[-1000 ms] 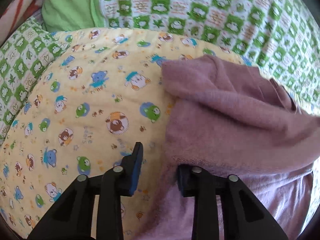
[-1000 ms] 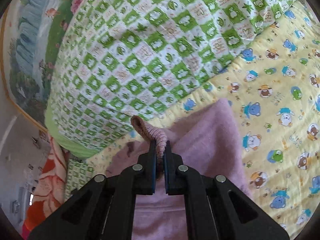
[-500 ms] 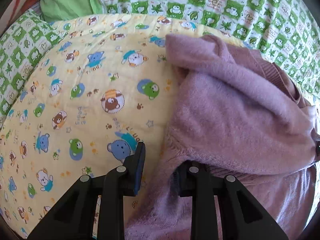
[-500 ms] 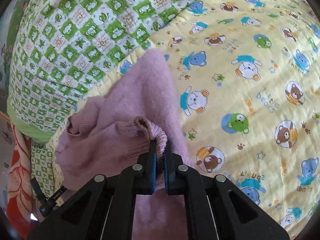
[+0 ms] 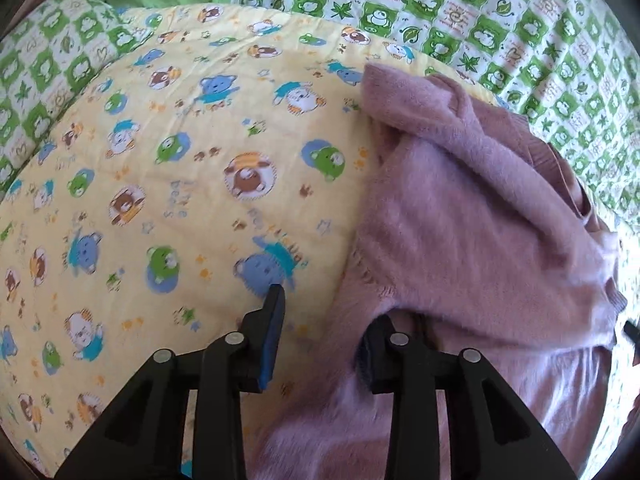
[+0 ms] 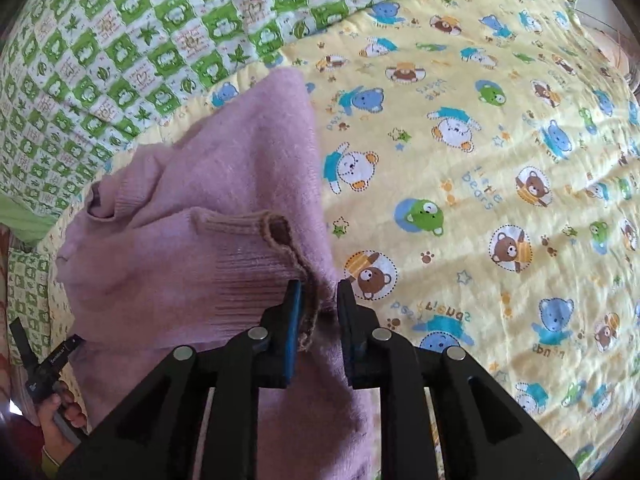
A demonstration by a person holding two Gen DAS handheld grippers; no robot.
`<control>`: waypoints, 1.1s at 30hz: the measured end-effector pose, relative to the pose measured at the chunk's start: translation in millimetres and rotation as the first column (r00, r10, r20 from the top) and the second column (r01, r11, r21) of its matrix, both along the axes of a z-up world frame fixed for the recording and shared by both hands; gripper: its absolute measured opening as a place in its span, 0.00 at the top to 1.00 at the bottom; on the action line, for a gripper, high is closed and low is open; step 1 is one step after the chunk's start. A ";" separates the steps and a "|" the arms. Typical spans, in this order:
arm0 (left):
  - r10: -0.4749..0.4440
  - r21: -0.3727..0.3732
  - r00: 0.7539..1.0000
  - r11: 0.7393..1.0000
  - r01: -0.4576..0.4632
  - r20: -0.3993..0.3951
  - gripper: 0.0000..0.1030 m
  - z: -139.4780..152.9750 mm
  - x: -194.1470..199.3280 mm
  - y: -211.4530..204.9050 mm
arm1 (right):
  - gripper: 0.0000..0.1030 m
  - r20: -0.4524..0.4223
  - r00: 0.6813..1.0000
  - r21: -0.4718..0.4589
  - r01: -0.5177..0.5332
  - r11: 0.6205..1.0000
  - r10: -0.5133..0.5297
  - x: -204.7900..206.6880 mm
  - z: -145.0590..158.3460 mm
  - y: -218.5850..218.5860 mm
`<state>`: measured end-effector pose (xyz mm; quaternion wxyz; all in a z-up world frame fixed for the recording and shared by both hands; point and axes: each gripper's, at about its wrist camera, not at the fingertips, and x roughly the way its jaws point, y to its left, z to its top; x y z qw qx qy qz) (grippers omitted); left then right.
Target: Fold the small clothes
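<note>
Pink knit sweater [image 5: 472, 240] lies crumpled on the yellow bear-print quilt [image 5: 168, 184], partly doubled over itself; green checked blanket [image 5: 500, 20] behind it.

Left wrist view: sweater spreads to the right of and under the left gripper [image 5: 324, 320], long axis running away from the camera toward the far blanket. Left jaws have just been opening and now stand well apart; the right-hand jaw is bedded in the sweater's edge, the left-hand one hangs over bare quilt. No fabric is pinched.

Right wrist view: ribbed cuff [image 6: 280, 236] lies directly ahead of the right gripper [image 6: 318, 300], its edge trailing down between the jaws. Right jaws have just been opening; a gap shows on either side of the rib, so the cuff is judged released. The right gripper is the nearer to the cuff.
</note>
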<state>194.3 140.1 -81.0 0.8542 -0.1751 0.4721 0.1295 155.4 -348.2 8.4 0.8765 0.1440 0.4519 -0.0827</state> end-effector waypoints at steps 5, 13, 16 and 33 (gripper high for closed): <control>-0.013 -0.010 1.000 1.000 0.013 0.022 0.67 19.2 -41.7 -6.4 | 0.66 0.123 0.971 -0.011 -0.203 0.979 0.203 4.4 44.7 60.4; -0.031 -0.075 0.989 0.996 0.043 0.147 0.60 47.1 -34.0 -23.3 | 0.58 0.113 0.741 0.017 -0.668 0.744 0.662 90.7 55.4 252.0; 0.001 -0.100 0.991 0.995 0.013 0.134 0.60 33.7 -13.4 -20.7 | 0.58 0.068 0.638 -0.001 -0.769 0.640 0.767 121.9 38.9 323.1; 0.073 -0.184 0.993 0.981 -0.055 0.093 0.59 -15.0 12.1 -2.4 | 0.91 -0.095 0.538 -0.022 -0.842 0.538 0.838 213.7 -24.6 398.7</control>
